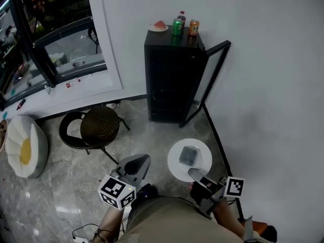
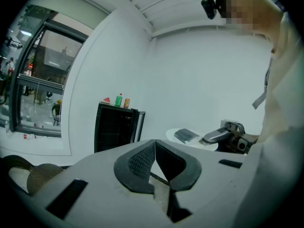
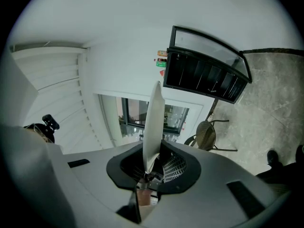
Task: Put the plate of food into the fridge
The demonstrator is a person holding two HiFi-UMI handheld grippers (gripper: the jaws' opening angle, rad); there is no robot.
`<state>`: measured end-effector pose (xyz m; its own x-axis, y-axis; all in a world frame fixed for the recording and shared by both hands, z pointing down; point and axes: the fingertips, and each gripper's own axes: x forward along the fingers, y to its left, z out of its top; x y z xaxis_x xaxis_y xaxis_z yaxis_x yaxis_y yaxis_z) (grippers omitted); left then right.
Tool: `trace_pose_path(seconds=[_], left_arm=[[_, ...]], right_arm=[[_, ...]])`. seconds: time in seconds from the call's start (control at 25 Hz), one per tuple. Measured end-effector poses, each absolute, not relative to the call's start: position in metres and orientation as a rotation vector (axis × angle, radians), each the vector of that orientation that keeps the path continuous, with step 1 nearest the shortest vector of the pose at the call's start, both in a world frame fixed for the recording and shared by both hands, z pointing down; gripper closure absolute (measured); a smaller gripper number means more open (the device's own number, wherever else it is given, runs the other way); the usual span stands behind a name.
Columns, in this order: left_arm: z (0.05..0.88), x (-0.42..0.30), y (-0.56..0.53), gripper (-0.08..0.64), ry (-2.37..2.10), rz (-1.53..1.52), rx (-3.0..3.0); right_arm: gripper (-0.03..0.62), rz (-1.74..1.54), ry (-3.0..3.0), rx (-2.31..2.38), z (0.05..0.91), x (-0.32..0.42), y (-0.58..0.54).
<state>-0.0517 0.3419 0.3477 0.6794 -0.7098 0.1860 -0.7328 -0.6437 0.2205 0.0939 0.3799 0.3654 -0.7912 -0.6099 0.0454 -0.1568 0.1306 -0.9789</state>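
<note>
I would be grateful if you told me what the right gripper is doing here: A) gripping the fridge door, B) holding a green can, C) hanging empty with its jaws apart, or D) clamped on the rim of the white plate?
D: the right gripper has its jaws shut on the rim of the white plate, well short of the fridge.

Even, cool indoor light; strong fisheye distortion in both gripper views.
Head view: the white wall (image 1: 268,59) is uniformly lit, the floor (image 1: 66,206) shows pale sheen, the window (image 1: 55,39) is dark with reflections, and the fridge (image 1: 169,80) interior is unlit. Gripper views: black circular vignette, straight lines bowed towards the edges, near foreground soft, background sharp.
</note>
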Motion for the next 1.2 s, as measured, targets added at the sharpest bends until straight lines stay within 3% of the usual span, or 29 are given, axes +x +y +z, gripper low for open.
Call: trace_pose_path(seconds=[0.6,1.2], left_arm=[[0.346,-0.100,0.311,0.549,-1.038,0.086,2.667],[0.350,-0.091,0.265,0.549,-1.107,0.118,2.604]], right_arm=[[0.537,-1.706,1.999,-0.756,0.363,0.039,0.342],[0.537,-1.772,2.029,-0.716,0.365,0.053,0.281]])
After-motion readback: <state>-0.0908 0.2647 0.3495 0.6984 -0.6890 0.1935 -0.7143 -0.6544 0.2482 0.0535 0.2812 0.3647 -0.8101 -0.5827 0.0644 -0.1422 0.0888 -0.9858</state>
